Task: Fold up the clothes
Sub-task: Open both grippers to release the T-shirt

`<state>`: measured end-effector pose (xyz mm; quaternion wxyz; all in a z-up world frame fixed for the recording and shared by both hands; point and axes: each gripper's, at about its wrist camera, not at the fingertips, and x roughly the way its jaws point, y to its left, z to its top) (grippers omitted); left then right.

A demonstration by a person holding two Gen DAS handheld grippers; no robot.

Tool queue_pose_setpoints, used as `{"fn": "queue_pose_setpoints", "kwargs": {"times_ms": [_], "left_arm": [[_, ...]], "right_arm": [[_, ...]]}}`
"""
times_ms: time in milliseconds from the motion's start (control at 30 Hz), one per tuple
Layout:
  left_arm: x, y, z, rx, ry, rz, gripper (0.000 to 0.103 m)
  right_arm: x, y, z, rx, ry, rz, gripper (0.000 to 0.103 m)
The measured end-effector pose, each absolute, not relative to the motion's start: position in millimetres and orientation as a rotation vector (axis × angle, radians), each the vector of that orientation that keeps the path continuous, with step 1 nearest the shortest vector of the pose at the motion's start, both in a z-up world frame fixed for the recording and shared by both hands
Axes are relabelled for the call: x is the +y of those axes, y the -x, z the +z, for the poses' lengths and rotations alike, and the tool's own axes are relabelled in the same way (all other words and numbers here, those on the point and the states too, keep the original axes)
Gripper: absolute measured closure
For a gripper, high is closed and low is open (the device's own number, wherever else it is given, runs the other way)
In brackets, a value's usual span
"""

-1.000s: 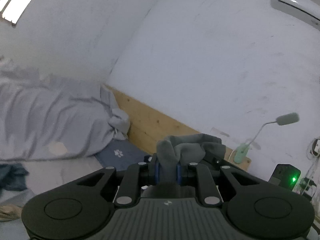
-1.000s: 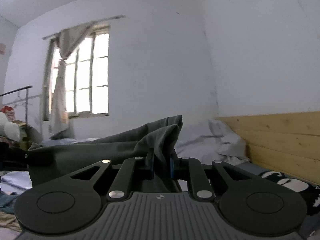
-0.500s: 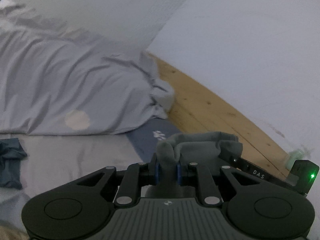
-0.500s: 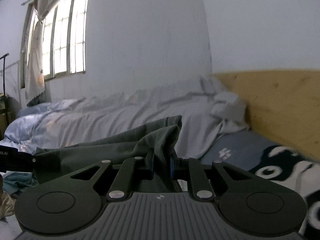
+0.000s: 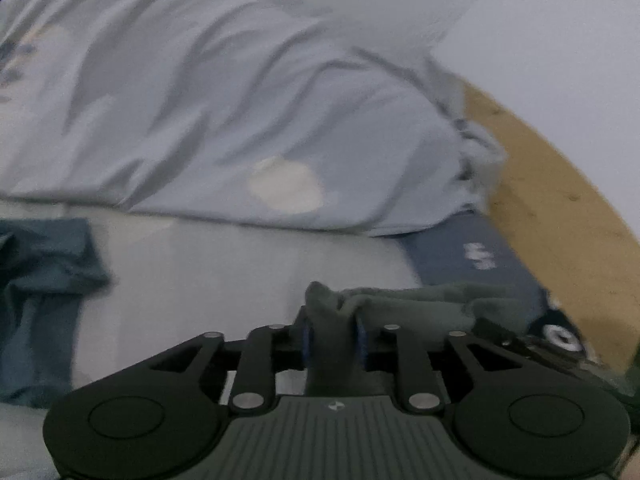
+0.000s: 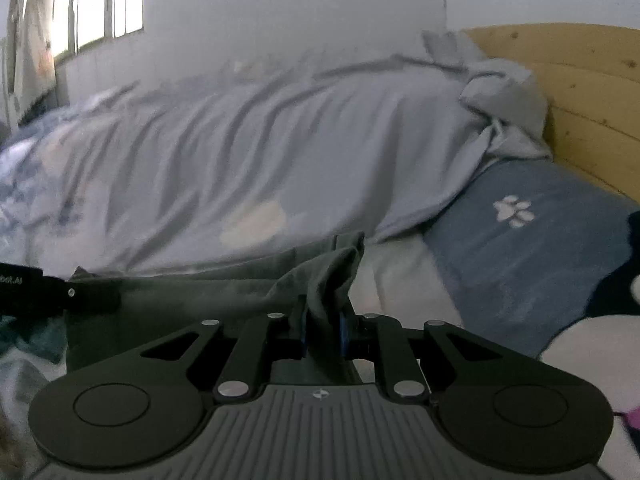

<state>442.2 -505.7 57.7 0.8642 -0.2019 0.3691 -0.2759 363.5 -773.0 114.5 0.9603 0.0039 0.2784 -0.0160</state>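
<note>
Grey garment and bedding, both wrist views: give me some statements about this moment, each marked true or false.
1. The right tool has grey garment fabric between its fingers. True.
2. The left tool has nothing between its fingers. False: a bunch of the garment sits there while its jaws are opening.
3. A white paw print marks the blue pillow. True.
4. The headboard is black metal. False: it is light wood.
5. A rumpled pale duvet lies beyond the garment. True.

Bed (image 6: pixel 400 272), rumpled duvet (image 6: pixel 240 152), paw-print pillow (image 6: pixel 520 232), teal garment (image 5: pixel 40 280)
</note>
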Motion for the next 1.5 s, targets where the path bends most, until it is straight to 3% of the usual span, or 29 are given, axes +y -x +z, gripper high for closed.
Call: {"fn": "queue_pose_setpoints", "kwargs": {"times_ms": [67,200,267,333,433,500,633,767,900,1067,1300,1500], "left_arm": [[-504.0,-446.1,50.2,0.789,0.393,-0.549,0.057],[-491.9,-439.7,58.1,0.741,0.38,-0.527,0.041],[-482.8,-431.8,68.7,0.697,0.399,-0.525,0.034],[-473.0,-421.4,84.0,0.651,0.412,-0.523,0.032],[-461.0,-396.4,114.5,0.579,0.383,-0.536,0.03],[-450.8,-375.4,138.4,0.532,0.37,-0.548,0.021],[-421.1,-314.2,190.7,0.439,0.374,-0.579,0.019],[-391.8,-246.0,237.4,0.364,0.38,-0.594,0.012],[-361.8,-180.4,279.0,0.309,0.38,-0.622,0.009],[-311.8,-111.6,311.6,0.263,0.371,-0.628,0.005],[-249.0,-57.5,312.4,0.234,0.316,-0.538,0.0],[-217.8,-54.4,262.6,0.282,0.227,-0.404,0.0]], "right_arm": [[-767.2,-374.2,106.7,0.587,0.033,-0.077,0.085],[-764.8,-371.6,108.9,0.537,0.091,-0.179,0.075],[-769.2,-361.8,117.5,0.48,0.077,-0.251,0.072],[-774.1,-348.8,128.7,0.431,0.049,-0.325,0.063],[-775.2,-317.0,150.6,0.389,-0.019,-0.323,0.06],[-769.9,-286.5,170.8,0.347,-0.056,-0.303,0.053],[-751.2,-217.8,217.5,0.254,-0.115,-0.247,0.039],[-727.0,-141.8,270.9,0.165,-0.18,-0.156,0.031],[-690.4,-71.6,312.3,0.099,-0.182,-0.097,0.015],[-646.7,-9.2,342.4,0.063,-0.198,-0.043,0.009],[-581.7,20.5,343.2,0.061,-0.25,0.04,0.001],[-513.5,-3.7,286.0,0.161,-0.222,0.08,0.0]]}}
